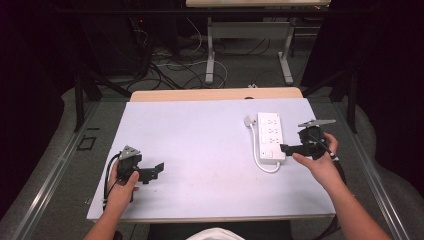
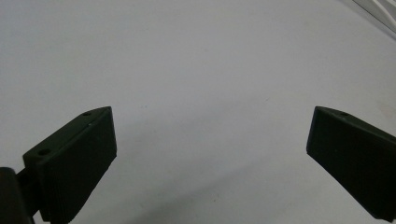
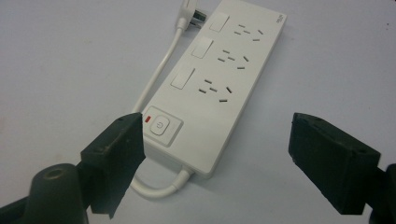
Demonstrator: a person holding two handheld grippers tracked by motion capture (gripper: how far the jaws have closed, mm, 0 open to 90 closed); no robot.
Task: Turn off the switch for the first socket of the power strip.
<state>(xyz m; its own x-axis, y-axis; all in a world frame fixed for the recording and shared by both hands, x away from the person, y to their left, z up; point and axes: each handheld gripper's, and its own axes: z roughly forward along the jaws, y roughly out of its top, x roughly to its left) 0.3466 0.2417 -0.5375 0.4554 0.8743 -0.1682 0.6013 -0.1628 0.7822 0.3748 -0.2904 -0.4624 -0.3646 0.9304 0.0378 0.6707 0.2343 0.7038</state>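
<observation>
Here we hold the right gripper, jaws open, just beside the long white plastic power strip, lengthwise ahead; the left gripper gapes too.

Left gripper low, fingers spread wide; right gripper likewise agape.

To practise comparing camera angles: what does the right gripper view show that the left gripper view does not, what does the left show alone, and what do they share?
Right gripper view alone: the power strip's face, with three socket groups, three blank rectangular panels, a power button beside a red mark, and the looped cord running to the plug.

Left gripper view alone: little of its own, a white edge at the top right corner, too cropped to identify.

Shared: the pale table surface, and each view's own two black jaws standing wide apart with nothing between them.
</observation>
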